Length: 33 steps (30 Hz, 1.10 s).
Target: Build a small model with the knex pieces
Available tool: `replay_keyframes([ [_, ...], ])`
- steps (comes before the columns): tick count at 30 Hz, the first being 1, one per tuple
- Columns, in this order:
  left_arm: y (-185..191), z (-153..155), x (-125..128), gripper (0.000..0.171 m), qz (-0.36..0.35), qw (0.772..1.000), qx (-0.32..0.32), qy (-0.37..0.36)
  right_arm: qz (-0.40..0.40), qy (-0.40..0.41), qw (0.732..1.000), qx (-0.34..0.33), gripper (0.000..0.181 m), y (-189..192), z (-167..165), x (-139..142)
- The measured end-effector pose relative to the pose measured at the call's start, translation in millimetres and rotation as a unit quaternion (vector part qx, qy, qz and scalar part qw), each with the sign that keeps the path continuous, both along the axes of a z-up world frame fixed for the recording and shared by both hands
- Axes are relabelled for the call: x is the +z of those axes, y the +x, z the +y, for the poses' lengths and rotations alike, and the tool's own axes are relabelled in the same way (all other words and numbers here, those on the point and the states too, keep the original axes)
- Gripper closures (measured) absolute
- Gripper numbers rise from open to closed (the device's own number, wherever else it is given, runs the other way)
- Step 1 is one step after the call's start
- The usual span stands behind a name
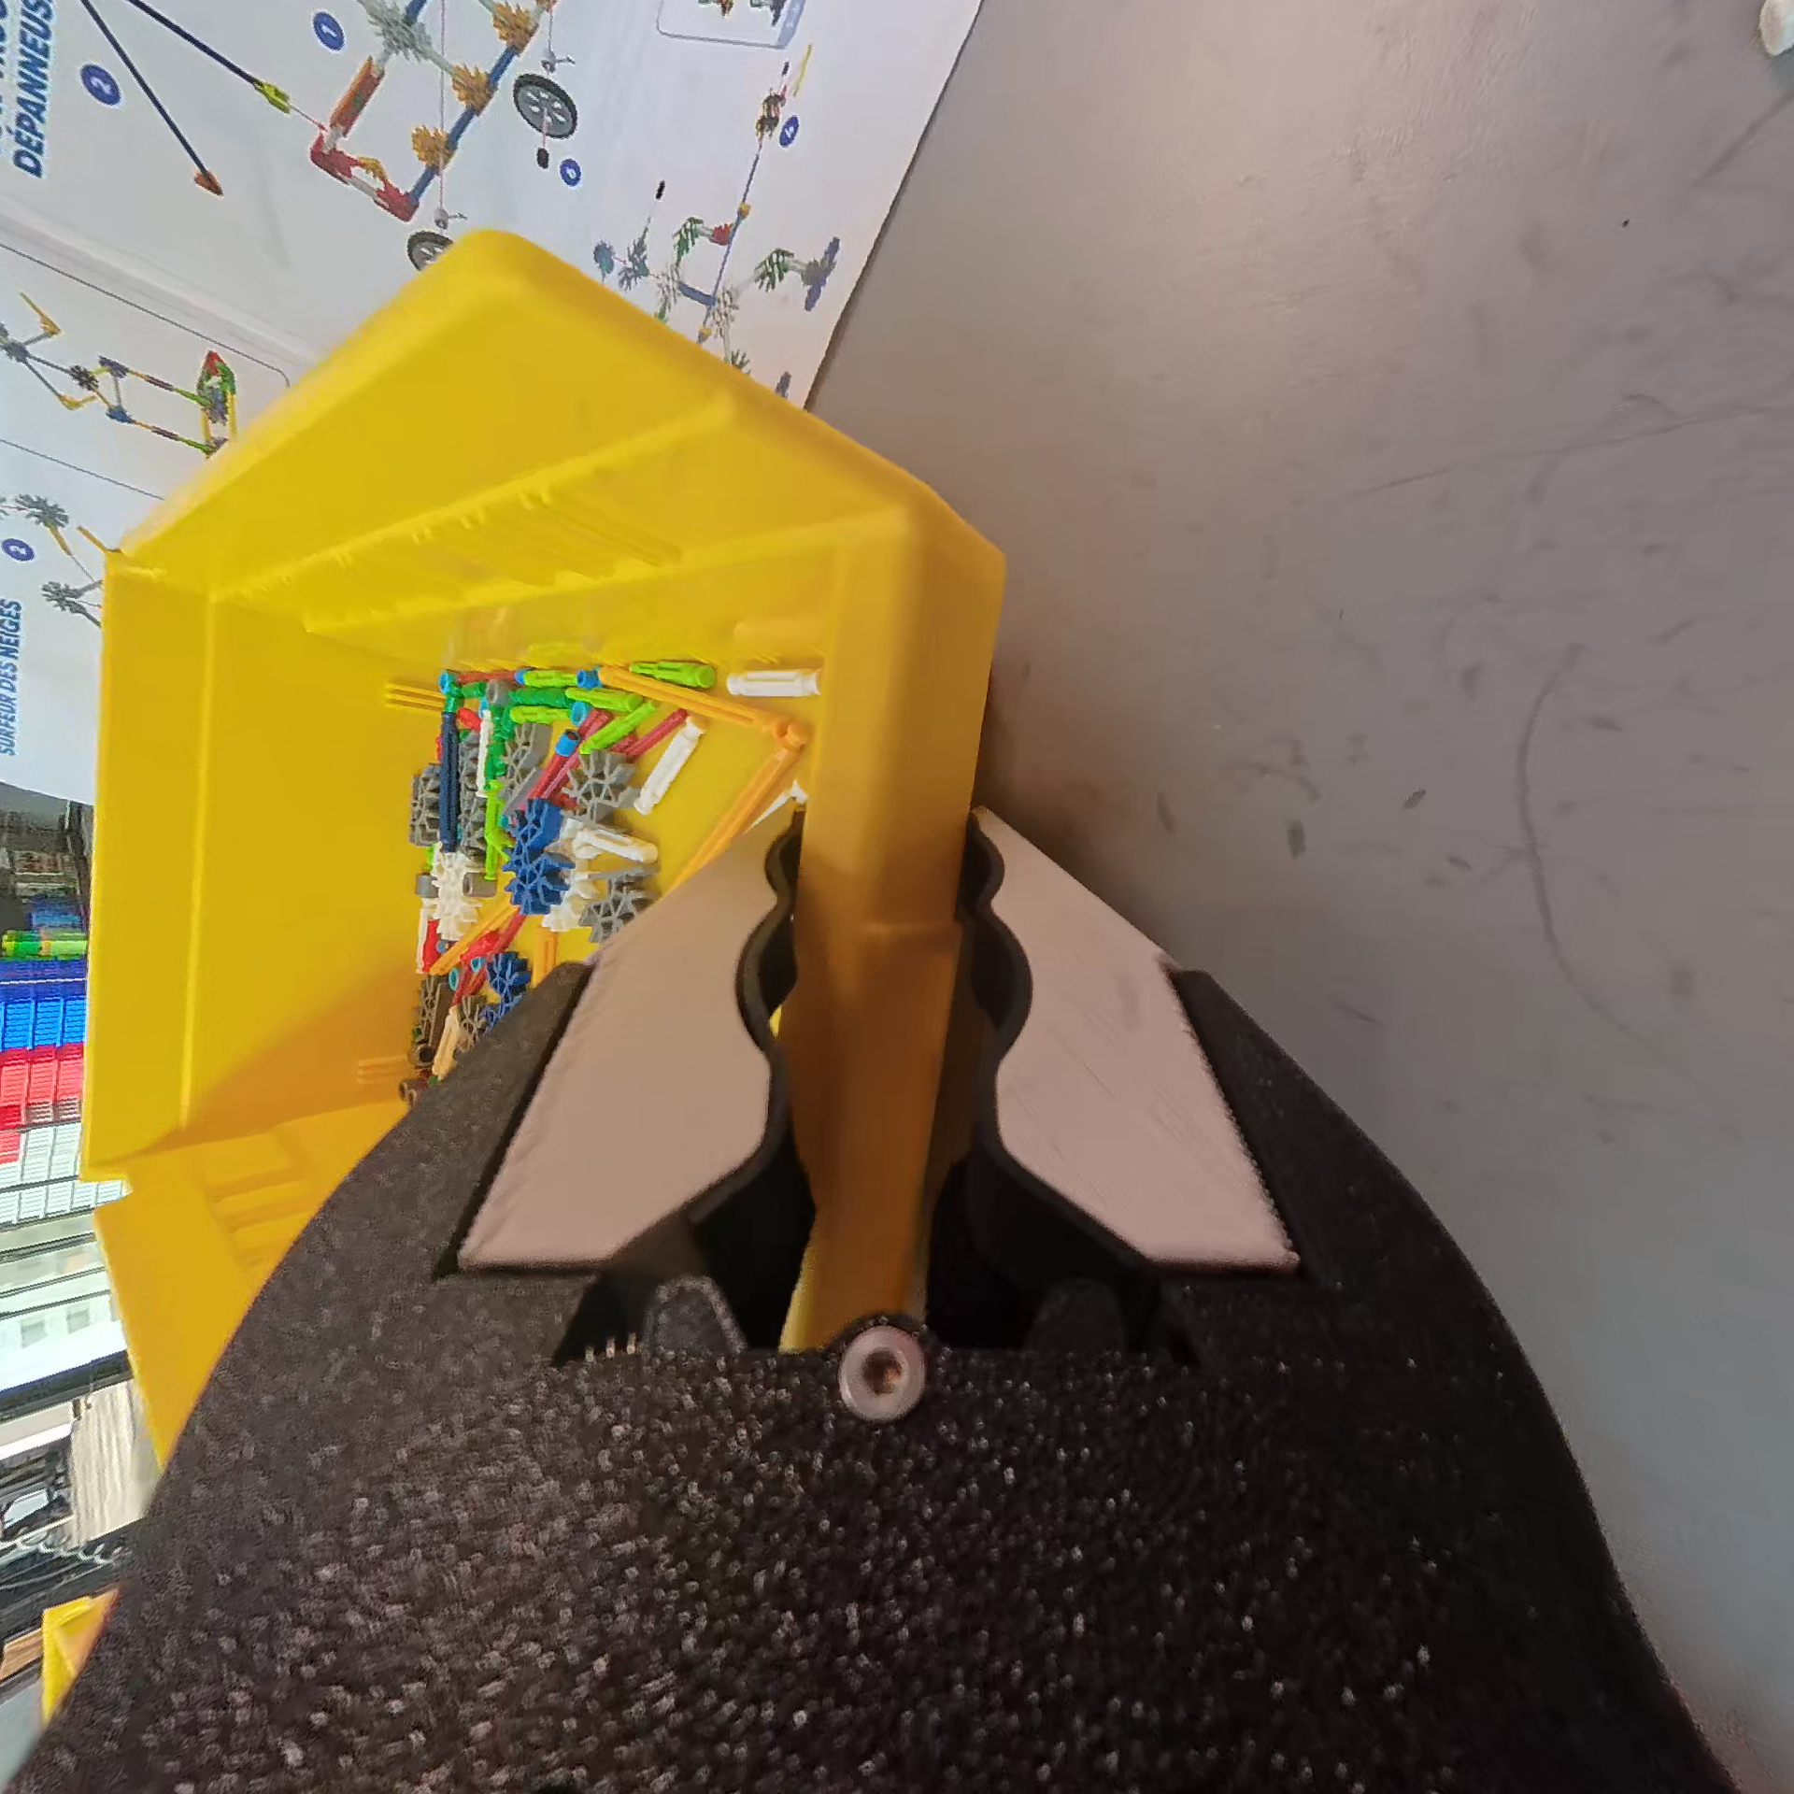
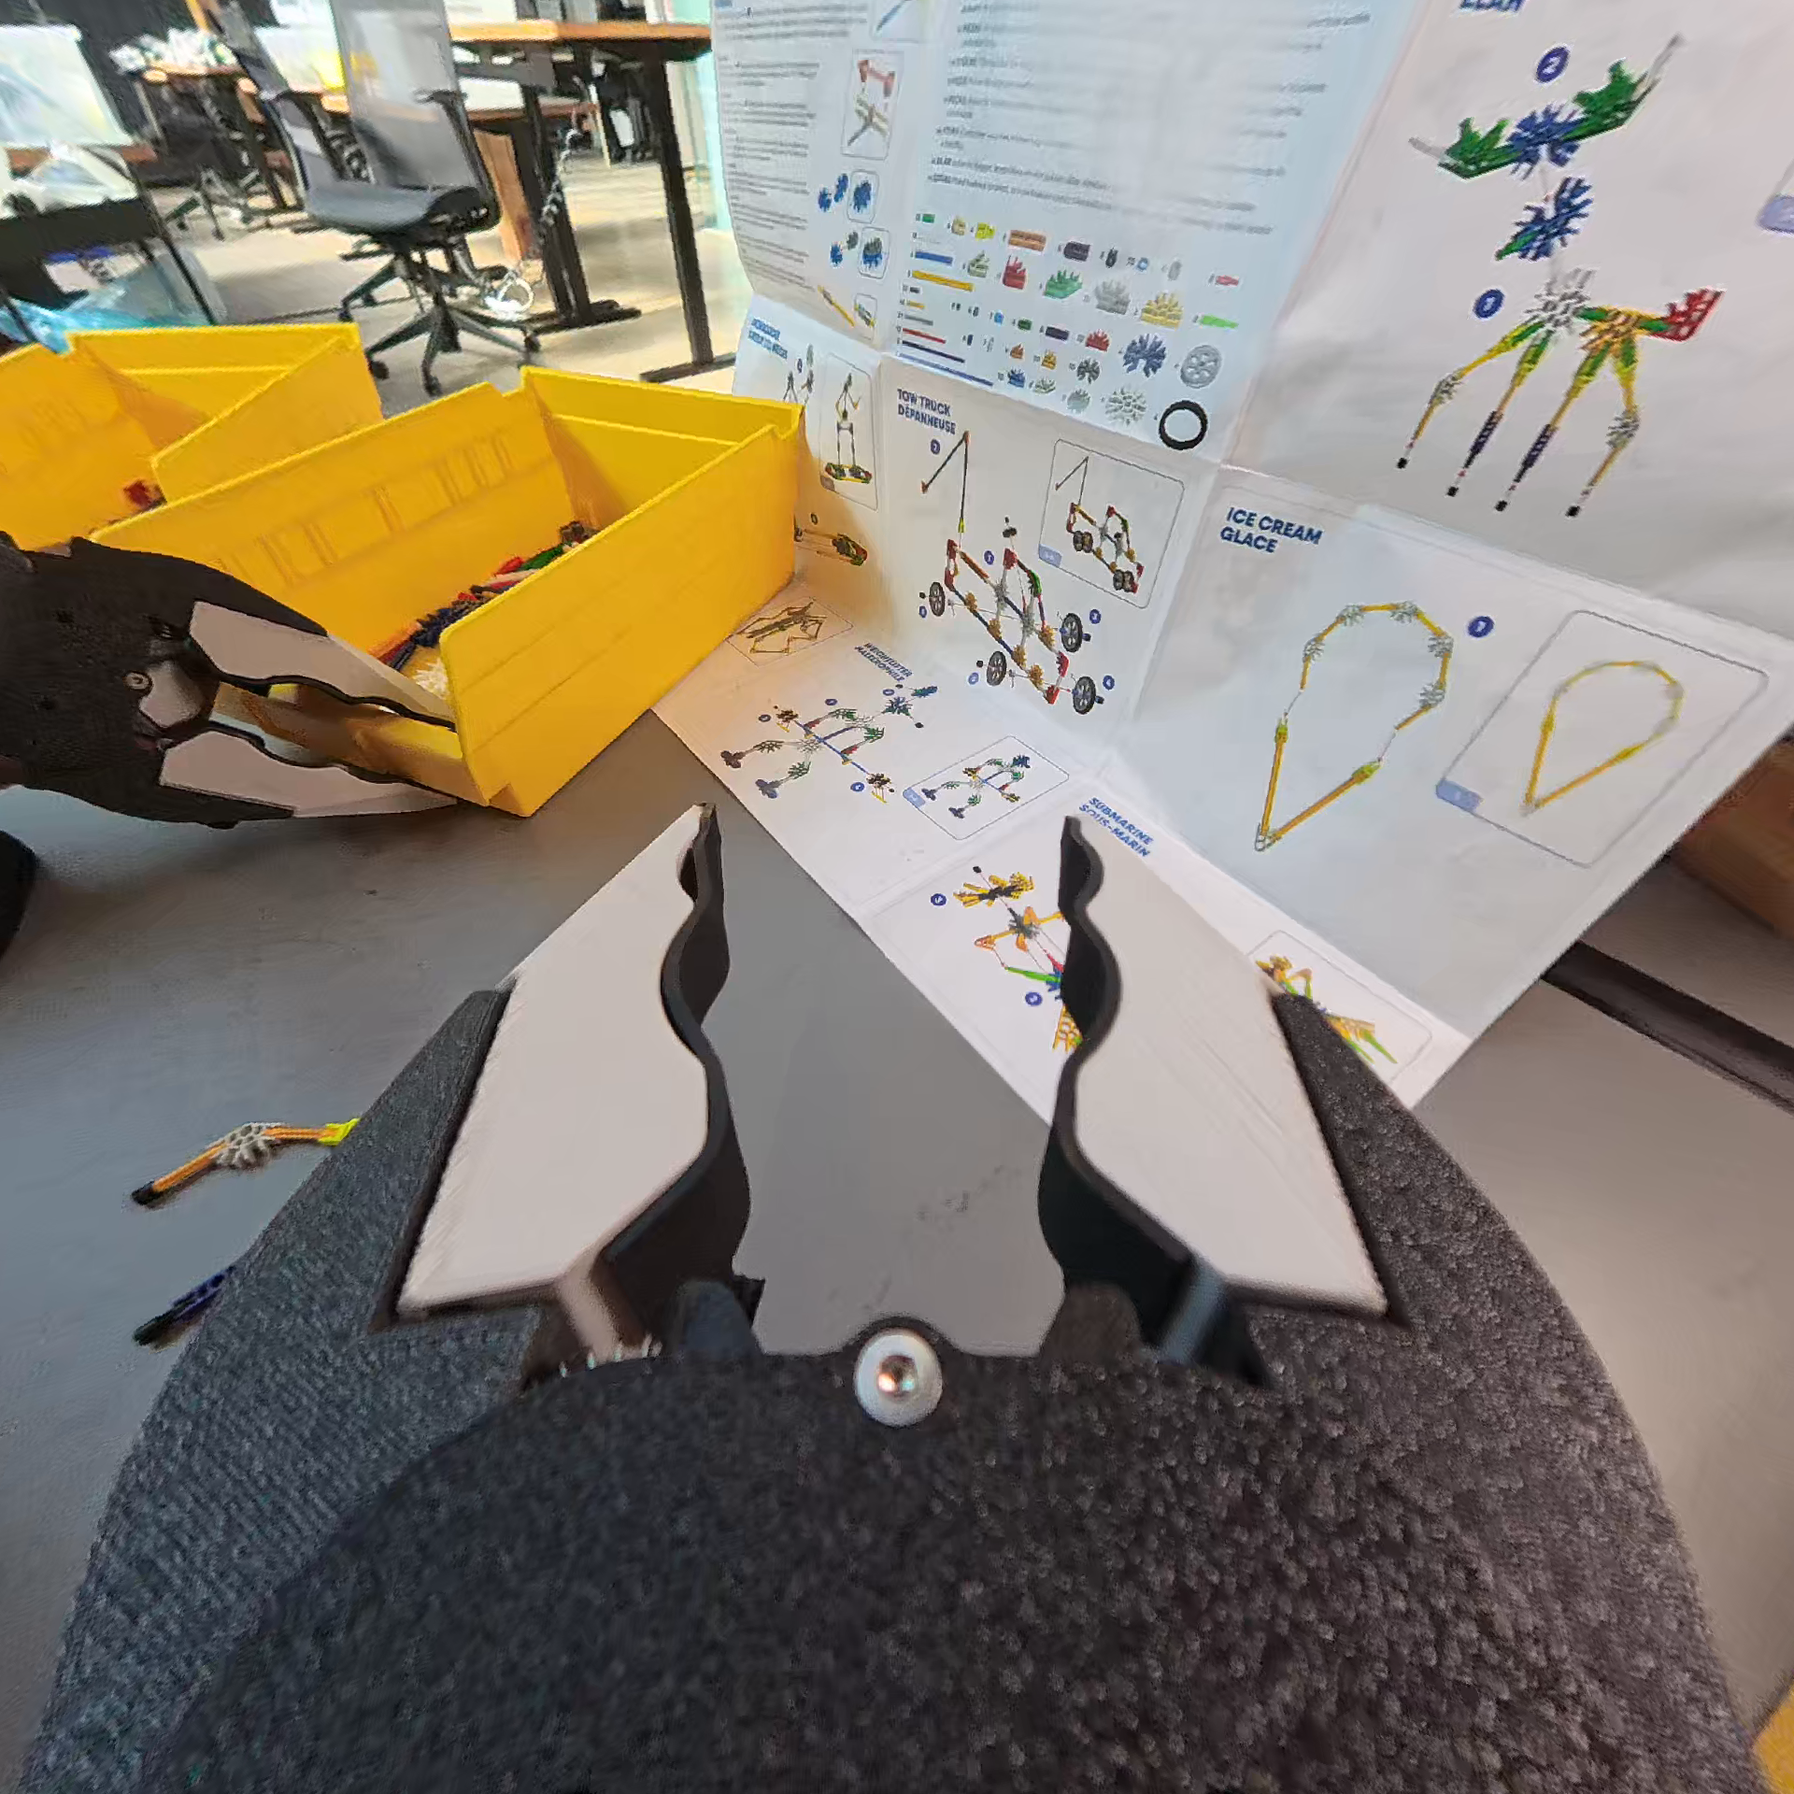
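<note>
Left hand-held gripper point(image 1: 879, 825) is clamped on the front wall of a yellow bin point(image 1: 544, 466) full of colourful rods point(image 1: 544, 806), sitting on the grey desk point(image 1: 1359, 485). Right hand-held gripper point(image 2: 888, 825) hangs wide open, holding nothing, near the instruction sheet point(image 2: 1262, 602).

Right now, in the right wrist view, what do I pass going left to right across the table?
Left gripper clamped on the front lip of the yellow bin → right gripper, open over bare table → instruction sheet, propped up at the right.
</note>
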<state>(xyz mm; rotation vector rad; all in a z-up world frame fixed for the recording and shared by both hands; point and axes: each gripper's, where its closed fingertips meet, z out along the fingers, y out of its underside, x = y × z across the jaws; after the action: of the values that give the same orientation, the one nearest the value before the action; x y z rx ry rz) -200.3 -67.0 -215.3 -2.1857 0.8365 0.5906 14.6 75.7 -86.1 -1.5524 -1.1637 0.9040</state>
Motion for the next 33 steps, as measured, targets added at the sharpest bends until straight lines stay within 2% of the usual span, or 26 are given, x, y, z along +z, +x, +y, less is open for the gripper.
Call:
replay_keyframes([
  [3, 12, -4, 15, 0.134, -0.069, 0.997, -0.005, 0.026, 0.020, -0.001, 0.999, -0.036, 0.109, 23, -14, -6],
  [6, 25, -3, 45, 0.132, -0.167, 0.982, 0.008, 0.091, 0.065, 0.037, 0.993, -0.092, 0.109, 41, -4, -6],
  [7, 33, -2, 59, 0.130, -0.220, 0.967, 0.013, 0.127, 0.081, 0.046, 0.990, -0.107, 0.110, 47, 0, -5],
  [9, 42, 0, 87, 0.127, -0.324, 0.923, 0.029, 0.207, 0.092, 0.049, 0.988, -0.112, 0.108, 55, 4, -2],
  [11, 38, -2, 103, 0.126, -0.378, 0.885, 0.048, 0.266, 0.095, 0.079, 0.983, -0.134, 0.109, 66, 13, 1],
  [12, 34, -4, 107, 0.125, -0.391, 0.875, 0.058, 0.281, 0.087, 0.088, 0.982, -0.141, 0.109, 70, 17, -3],
  [16, 13, -8, 109, 0.121, -0.382, 0.864, 0.081, 0.318, 0.073, 0.076, 0.986, -0.132, 0.106, 69, 19, -14],
  [21, 3, -8, 106, 0.119, -0.394, 0.855, 0.091, 0.324, 0.054, 0.072, 0.989, -0.113, 0.107, 65, 15, -27],
  [27, -3, -8, 100, 0.118, -0.395, 0.856, 0.102, 0.317, 0.048, 0.075, 0.989, -0.118, 0.109, 69, 20, -32],
  [33, -12, -13, 107, 0.121, -0.378, 0.858, 0.115, 0.328, 0.048, 0.074, 0.988, -0.126, 0.111, 72, 26, -34],
])
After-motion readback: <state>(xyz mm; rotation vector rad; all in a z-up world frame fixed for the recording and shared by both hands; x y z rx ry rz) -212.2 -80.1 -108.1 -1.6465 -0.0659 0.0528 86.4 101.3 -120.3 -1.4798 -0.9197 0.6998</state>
